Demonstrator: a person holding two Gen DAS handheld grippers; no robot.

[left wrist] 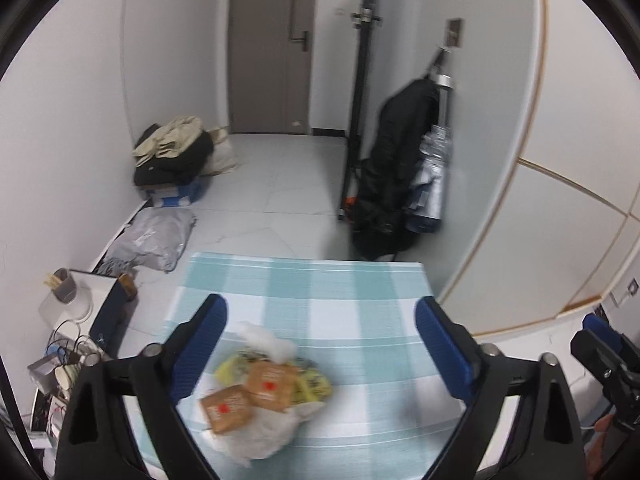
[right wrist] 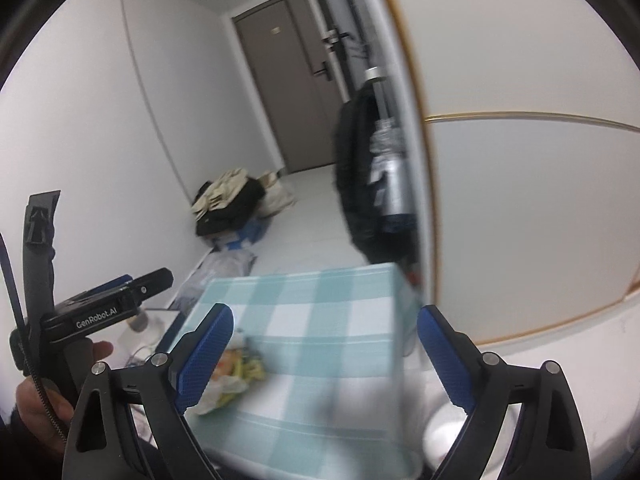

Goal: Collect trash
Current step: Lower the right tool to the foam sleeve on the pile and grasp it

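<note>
Both tongs, left [left wrist: 320, 344] and right [right wrist: 324, 352], stand apart and empty above the table [left wrist: 360, 280]. Bagged trash [left wrist: 260, 392] lies on the checked cloth; next, probably lowering to grip it.

brown packets [left wrist: 246, 396] on bench [left wrist: 360, 300]: 2 | white trash bag [left wrist: 260, 436] under packets: 1 | grey bag [left wrist: 154, 238] on floor beyond bench: 1 | door [left wrist: 272, 44] beyond bench: 1
</note>
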